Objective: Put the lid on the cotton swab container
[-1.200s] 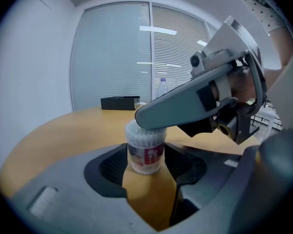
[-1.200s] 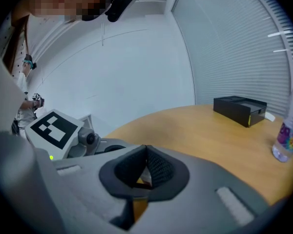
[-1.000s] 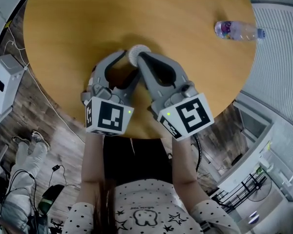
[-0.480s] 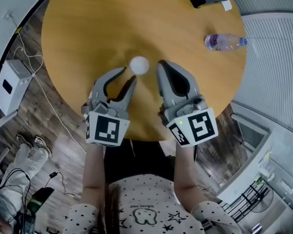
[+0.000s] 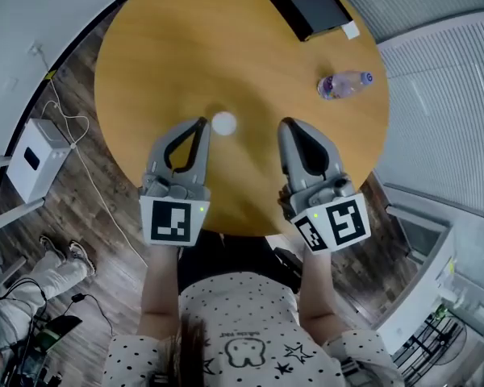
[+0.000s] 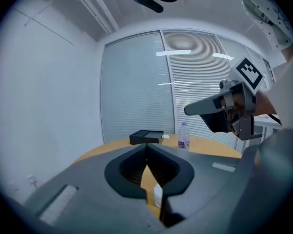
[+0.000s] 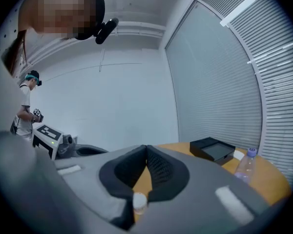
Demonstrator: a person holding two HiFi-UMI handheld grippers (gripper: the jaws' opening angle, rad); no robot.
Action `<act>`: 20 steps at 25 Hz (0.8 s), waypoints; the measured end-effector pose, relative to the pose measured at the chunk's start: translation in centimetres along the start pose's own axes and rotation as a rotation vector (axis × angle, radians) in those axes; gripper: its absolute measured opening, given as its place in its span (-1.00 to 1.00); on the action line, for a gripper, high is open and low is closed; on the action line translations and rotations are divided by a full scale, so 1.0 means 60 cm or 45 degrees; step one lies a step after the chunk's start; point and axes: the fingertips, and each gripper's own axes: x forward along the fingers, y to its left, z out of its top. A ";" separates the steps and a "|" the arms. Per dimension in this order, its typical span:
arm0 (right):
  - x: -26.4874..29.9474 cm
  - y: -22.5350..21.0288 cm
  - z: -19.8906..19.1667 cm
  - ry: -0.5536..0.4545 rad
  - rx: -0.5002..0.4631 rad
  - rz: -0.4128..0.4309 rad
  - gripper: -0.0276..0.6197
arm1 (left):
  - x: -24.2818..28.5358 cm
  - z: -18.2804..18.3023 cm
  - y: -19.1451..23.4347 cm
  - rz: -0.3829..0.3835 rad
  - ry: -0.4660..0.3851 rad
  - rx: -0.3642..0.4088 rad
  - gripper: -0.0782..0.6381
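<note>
The cotton swab container [image 5: 223, 123] is a small white round tub with a white top, standing alone on the round wooden table [image 5: 161, 63]. It shows low between the jaws in the left gripper view [image 6: 158, 197] and the right gripper view [image 7: 139, 202]. My left gripper [image 5: 200, 124] hangs just left of it, raised above the table. Its jaws have just been closing and now meet with nothing between them [image 6: 146, 146]. My right gripper [image 5: 288, 124] is farther off to the right, shut and empty [image 7: 146, 148]. Neither gripper touches the container.
A black tray [image 5: 306, 10] lies at the table's far edge with a small white piece beside it. A clear water bottle [image 5: 343, 85] lies on its side at the right. Another person [image 7: 25, 106] stands by the far wall. A white box [image 5: 34, 161] sits on the floor, left.
Both grippers rose off the container and drew apart, left going left, right going right. The left jaws, open around the container before, have shut empty. The container stayed on the table.
</note>
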 end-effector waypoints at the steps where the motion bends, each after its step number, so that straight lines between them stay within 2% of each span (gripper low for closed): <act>1: -0.011 -0.003 0.012 -0.013 -0.001 -0.009 -0.90 | -0.006 0.012 0.003 0.023 -0.010 -0.020 -0.75; 4: -0.049 -0.011 0.043 -0.046 -0.004 -0.028 -0.91 | -0.028 0.047 0.007 0.082 -0.041 -0.090 -0.75; 9: -0.113 -0.016 0.078 -0.085 0.010 -0.035 -0.91 | -0.077 0.107 0.003 0.132 -0.095 -0.136 -0.76; 15: -0.185 -0.026 0.106 -0.145 -0.007 -0.046 -0.91 | -0.139 0.166 -0.010 0.230 -0.151 -0.096 -0.76; 20: -0.247 -0.037 0.107 -0.157 0.006 -0.076 -0.91 | -0.191 0.188 -0.029 0.319 -0.181 -0.095 -0.76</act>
